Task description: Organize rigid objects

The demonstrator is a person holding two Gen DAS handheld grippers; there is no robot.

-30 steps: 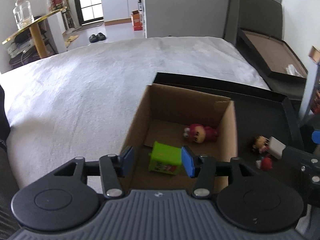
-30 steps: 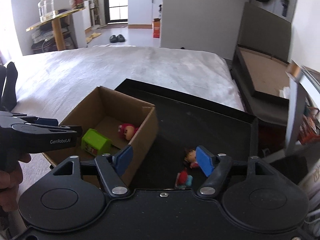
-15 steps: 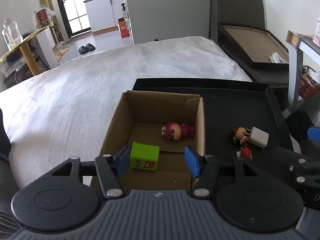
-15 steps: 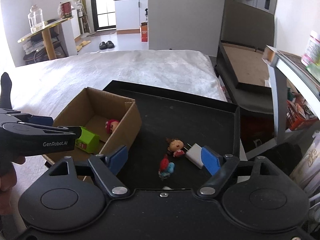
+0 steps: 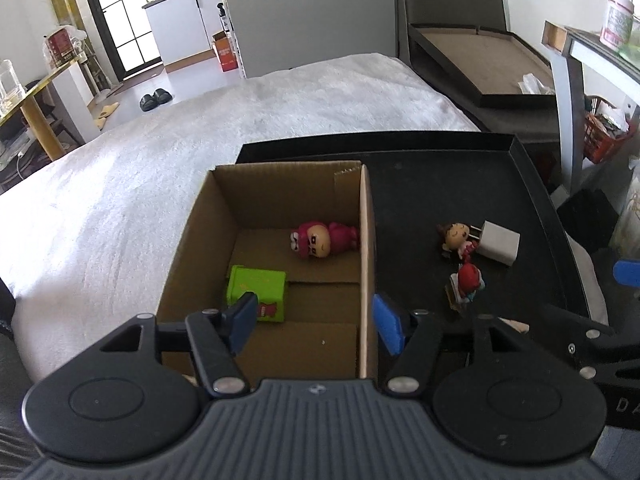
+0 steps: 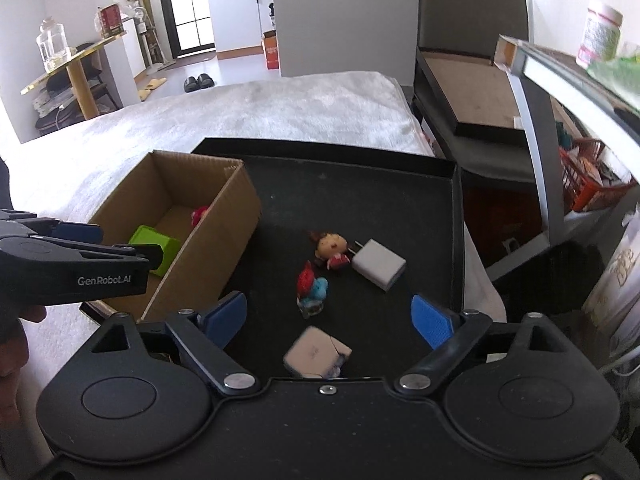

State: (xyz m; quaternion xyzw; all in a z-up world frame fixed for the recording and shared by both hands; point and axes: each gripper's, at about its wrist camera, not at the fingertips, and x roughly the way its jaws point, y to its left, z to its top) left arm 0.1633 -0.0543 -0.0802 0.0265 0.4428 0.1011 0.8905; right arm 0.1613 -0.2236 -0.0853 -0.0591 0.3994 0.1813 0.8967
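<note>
A cardboard box point(image 5: 280, 184) stands at the left end of a black tray point(image 5: 440, 152). In it lie a green block point(image 5: 258, 292) and a pink figure point(image 5: 320, 240). My left gripper point(image 5: 316, 324) hovers over the box's near right corner, jaws opening, nothing pressed between the pads. On the tray lie a brown-haired doll point(image 6: 330, 246), a white charger point(image 6: 378, 264), a red-and-blue figure point(image 6: 312, 286) and a small pale block point(image 6: 316, 354). My right gripper point(image 6: 330, 318) hangs above these, jaws opening wide and holding nothing. The left gripper point(image 6: 124, 244) shows beside the box point(image 6: 224, 240).
The tray rests on a white bed cover point(image 5: 160, 168). Right of the tray stand a metal table leg point(image 6: 536, 168), an orange basket point(image 6: 588, 184) and a dark framed board point(image 6: 468, 92). A hand point(image 6: 16, 344) holds the left gripper at the left edge.
Both jaws have widened. The green block, earlier between the left pads, now lies on the box floor by the left pad. The right gripper has shifted right over the tray's small objects.
</note>
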